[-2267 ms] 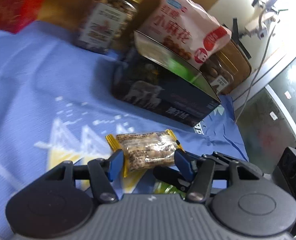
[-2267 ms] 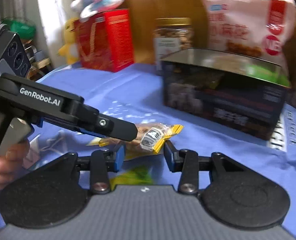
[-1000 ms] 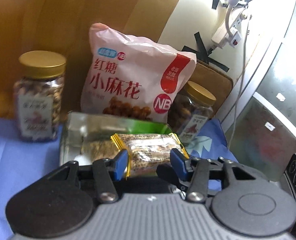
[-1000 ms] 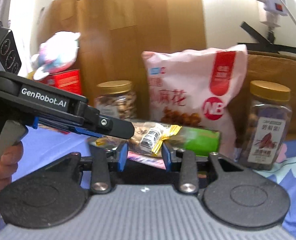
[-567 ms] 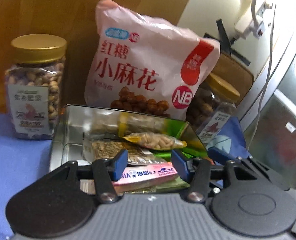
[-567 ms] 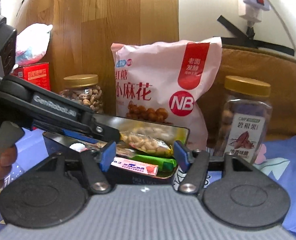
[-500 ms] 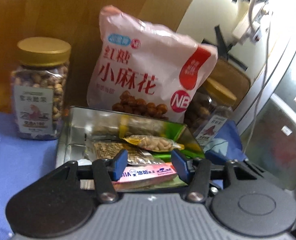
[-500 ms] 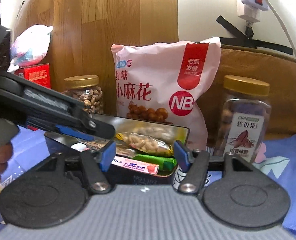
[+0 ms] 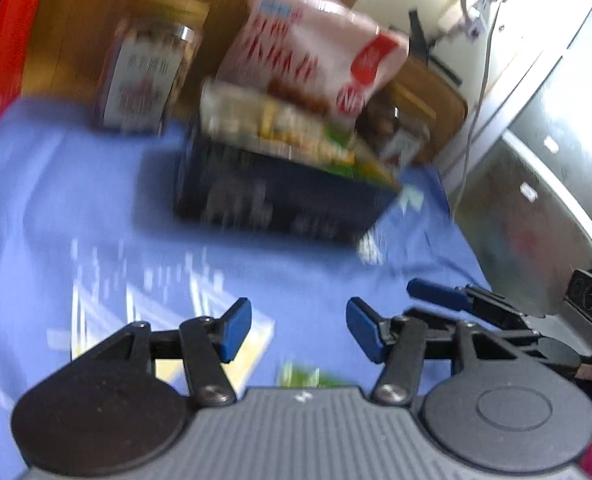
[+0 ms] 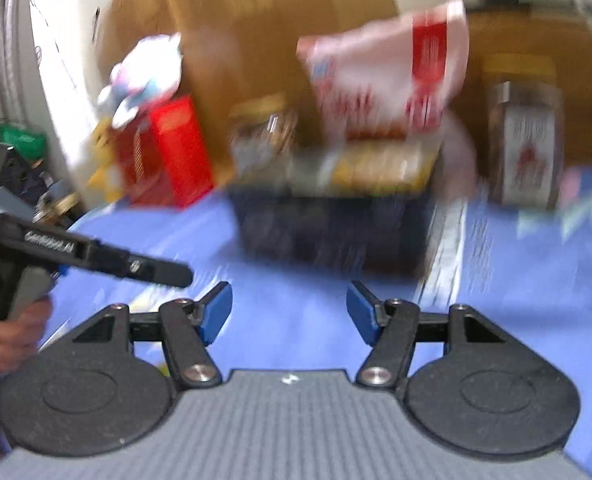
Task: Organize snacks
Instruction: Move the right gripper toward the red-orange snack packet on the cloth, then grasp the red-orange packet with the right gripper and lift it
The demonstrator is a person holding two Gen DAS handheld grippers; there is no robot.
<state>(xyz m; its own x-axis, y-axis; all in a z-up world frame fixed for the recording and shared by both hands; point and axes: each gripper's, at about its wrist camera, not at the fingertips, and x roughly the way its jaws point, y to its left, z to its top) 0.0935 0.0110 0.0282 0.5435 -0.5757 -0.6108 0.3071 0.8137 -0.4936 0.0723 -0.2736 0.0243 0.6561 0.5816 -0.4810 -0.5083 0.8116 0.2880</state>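
Both views are blurring. The left gripper (image 9: 299, 330) is hovering over the blue patterned cloth (image 9: 56, 200), its blue-padded jaws opening with nothing between them. The right gripper (image 10: 289, 317) is standing spread and empty. The dark rectangular metal tin (image 9: 280, 200), filled with wrapped snacks, is sitting at twelve o'clock, with a pink snack bag (image 9: 316, 48) behind it and a gold-lidded nut jar (image 9: 148, 64) at eleven o'clock.

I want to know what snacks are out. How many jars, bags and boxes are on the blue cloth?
Jars: 2
Bags: 1, pink
Boxes: 2, a dark tin of snacks and a red box
Total: 5
A green packet also peeks out by the left gripper; blur may hide more.
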